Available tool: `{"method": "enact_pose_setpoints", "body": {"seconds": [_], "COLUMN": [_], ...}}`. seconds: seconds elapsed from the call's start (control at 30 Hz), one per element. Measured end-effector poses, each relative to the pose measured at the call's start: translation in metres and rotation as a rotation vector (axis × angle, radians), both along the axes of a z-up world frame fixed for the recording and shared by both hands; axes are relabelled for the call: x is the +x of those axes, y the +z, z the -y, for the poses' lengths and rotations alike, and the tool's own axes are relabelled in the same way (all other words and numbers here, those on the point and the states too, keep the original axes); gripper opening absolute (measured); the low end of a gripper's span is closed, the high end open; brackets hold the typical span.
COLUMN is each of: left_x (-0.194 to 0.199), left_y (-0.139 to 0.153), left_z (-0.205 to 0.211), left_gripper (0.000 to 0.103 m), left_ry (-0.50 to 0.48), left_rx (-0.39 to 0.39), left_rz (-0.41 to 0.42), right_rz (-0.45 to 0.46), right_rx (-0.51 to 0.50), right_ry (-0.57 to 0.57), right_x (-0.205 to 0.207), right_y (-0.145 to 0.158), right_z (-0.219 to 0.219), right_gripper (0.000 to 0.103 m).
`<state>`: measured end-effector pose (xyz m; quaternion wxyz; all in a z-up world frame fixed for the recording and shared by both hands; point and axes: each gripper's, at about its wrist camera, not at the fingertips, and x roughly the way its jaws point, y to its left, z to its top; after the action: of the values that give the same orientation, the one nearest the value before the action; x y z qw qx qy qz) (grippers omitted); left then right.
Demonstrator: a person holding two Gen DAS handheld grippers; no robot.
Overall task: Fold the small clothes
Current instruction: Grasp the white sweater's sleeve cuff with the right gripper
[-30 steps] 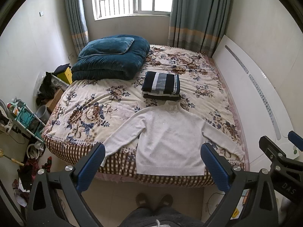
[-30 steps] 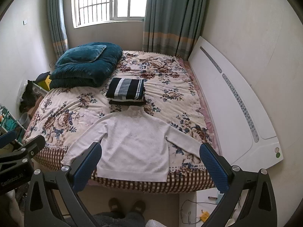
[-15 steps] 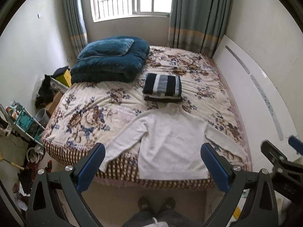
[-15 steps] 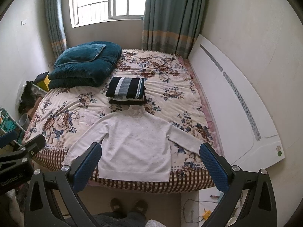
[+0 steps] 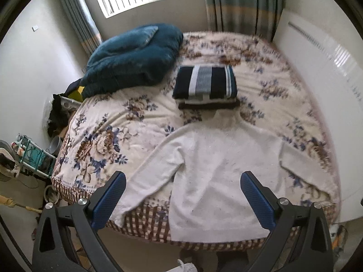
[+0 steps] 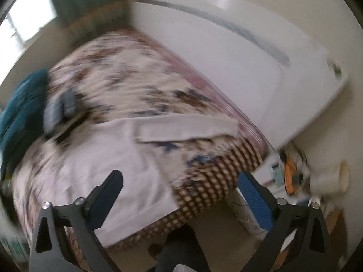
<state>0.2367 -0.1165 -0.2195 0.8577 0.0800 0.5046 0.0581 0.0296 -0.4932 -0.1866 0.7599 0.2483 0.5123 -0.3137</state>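
Right gripper swung toward sleeve

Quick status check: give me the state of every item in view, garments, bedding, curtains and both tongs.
white sweater: spread flat, unfolded, hem at the bed edge
striped clothes: folded, stacked beyond the collar
blue quilt: folded, piled at the far left corner
curtains: drawn apart
left tongs: open, empty
right tongs: open, empty; view blurred

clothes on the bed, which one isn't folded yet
The white sweater, spread flat at the near edge of the bed with both sleeves out. The striped garment behind its collar is already folded, on top of a small stack.
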Motion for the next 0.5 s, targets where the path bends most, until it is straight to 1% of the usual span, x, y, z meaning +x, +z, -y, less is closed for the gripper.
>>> {"method": "enact_pose_setpoints", "body": {"seconds": [0.03,0.07,0.1,0.13,0.17,0.2,0.23,0.27,0.3,0.33,0.43,0.5], "left_x": [0.012,0.019,0.030,0.048,0.056,0.069,0.075,0.082,0.091,0.101,0.119,0.123], "left_y": [-0.016,-0.027,-0.043,-0.067,-0.082,-0.103,-0.118,-0.131,-0.148,-0.170,-0.222,-0.252], "left_z": [0.007,0.011,0.019,0.035,0.038,0.048,0.045,0.048,0.052,0.056,0.060,0.055], "left_gripper": [0.103,0.103,0.103,0.103,0.103,0.103,0.103,0.103,0.103,0.103,0.103,0.103], "left_ry": [0.007,0.012,0.019,0.034,0.039,0.047,0.053,0.056,0.060,0.070,0.105,0.134], "left_rx": [0.005,0.007,0.015,0.024,0.021,0.021,0.020,0.019,0.021,0.027,0.035,0.021], "left_rz": [-0.020,-0.033,-0.051,-0.082,-0.097,-0.116,-0.137,-0.152,-0.167,-0.184,-0.225,-0.258], "right_rz": [-0.004,-0.011,-0.014,-0.019,-0.013,0.002,0.004,0.002,0.008,0.029,0.051,0.048], "right_rx": [0.019,0.067,0.108,0.179,0.230,0.271,0.284,0.301,0.320,0.346,0.373,0.398], "right_ry": [-0.040,-0.106,-0.151,-0.216,-0.267,-0.310,-0.342,-0.397,-0.439,-0.495,-0.612,-0.679], "right_x": [-0.001,0.001,0.003,0.007,0.009,0.010,0.008,0.008,0.010,0.010,0.015,0.018], "right_y": [-0.020,-0.052,-0.081,-0.120,-0.148,-0.175,-0.193,-0.220,-0.240,-0.269,-0.331,-0.366], "right_z": [0.021,0.052,0.071,0.101,0.125,0.147,0.155,0.175,0.187,0.208,0.248,0.266], "right_gripper": [0.086,0.080,0.078,0.078,0.078,0.078,0.078,0.078,0.078,0.078,0.078,0.078]}}
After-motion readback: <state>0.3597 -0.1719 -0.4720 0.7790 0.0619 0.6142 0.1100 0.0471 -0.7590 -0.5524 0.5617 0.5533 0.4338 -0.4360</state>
